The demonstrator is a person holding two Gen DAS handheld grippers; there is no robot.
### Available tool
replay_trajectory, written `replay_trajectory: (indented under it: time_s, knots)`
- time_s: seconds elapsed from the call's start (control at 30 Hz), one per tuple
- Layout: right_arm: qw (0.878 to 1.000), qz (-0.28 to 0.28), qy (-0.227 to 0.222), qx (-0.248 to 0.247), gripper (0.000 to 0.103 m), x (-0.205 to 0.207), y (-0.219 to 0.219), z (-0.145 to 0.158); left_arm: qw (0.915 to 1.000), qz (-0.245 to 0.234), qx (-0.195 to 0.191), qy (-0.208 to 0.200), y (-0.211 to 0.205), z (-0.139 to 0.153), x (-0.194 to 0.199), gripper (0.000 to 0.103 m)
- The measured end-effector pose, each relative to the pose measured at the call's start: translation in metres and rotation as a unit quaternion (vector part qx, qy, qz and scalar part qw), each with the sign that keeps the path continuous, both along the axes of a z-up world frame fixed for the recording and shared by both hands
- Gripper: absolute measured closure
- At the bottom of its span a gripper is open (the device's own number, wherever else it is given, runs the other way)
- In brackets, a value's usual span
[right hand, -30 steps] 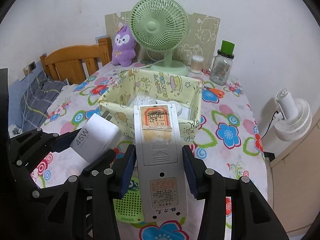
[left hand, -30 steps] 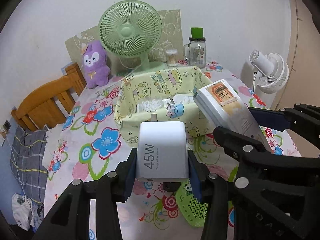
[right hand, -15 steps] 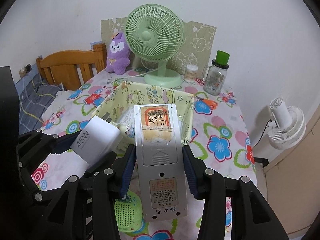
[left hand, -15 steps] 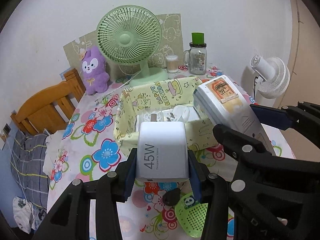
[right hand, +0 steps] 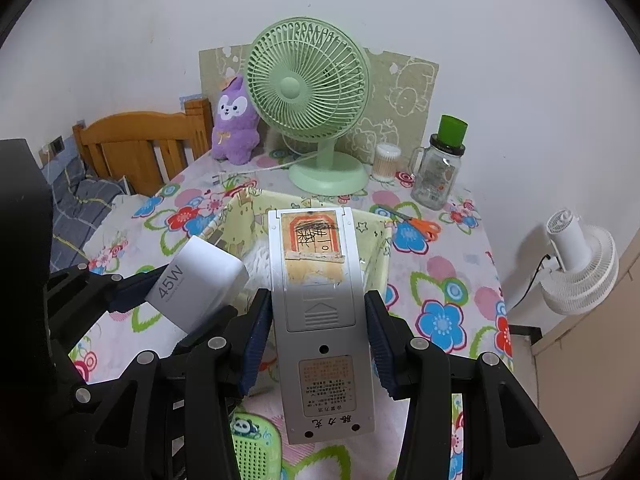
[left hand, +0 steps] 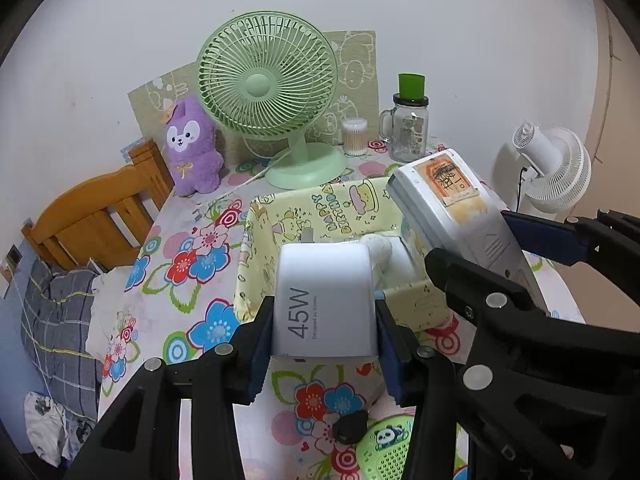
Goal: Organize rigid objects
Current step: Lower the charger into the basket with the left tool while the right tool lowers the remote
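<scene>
A: Step? Both objects lifted, carry toward the yellow fabric box, centre frame.

B: Left gripper clamps the white 45W charger at lower centre, prongs facing away. Right gripper clamps the grey remote, back side up, worn orange sticker near its far end.

A: Both above the floral tablecloth, near the box's front wall.

B: Next, likely: carry each over the rim, lower, open the jaws. The box already holds white items, so pick free spots.
</scene>
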State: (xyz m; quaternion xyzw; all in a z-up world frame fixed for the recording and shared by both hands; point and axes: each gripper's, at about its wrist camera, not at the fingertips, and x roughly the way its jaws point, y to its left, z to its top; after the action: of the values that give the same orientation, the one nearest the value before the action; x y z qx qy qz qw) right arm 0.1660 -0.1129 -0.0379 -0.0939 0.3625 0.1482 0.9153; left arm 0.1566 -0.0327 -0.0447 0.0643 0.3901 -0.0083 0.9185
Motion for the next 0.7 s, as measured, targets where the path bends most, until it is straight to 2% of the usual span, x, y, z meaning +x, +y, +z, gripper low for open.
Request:
replay_trajectory:
  time_s: [0.37,0.7]
  knots:
    - [1.000,-0.001,0.007,0.011,0.054,0.029,-0.003,0.002,1.0000,-0.003,-0.002,0.004,-0.001,0.002,0.029,0.055]
    - [0.999,-0.005,0.027,0.016,0.054,0.061,0.000,-0.007,0.9998,-0.001,-0.009,0.019,0.002,-0.008,0.062,0.055]
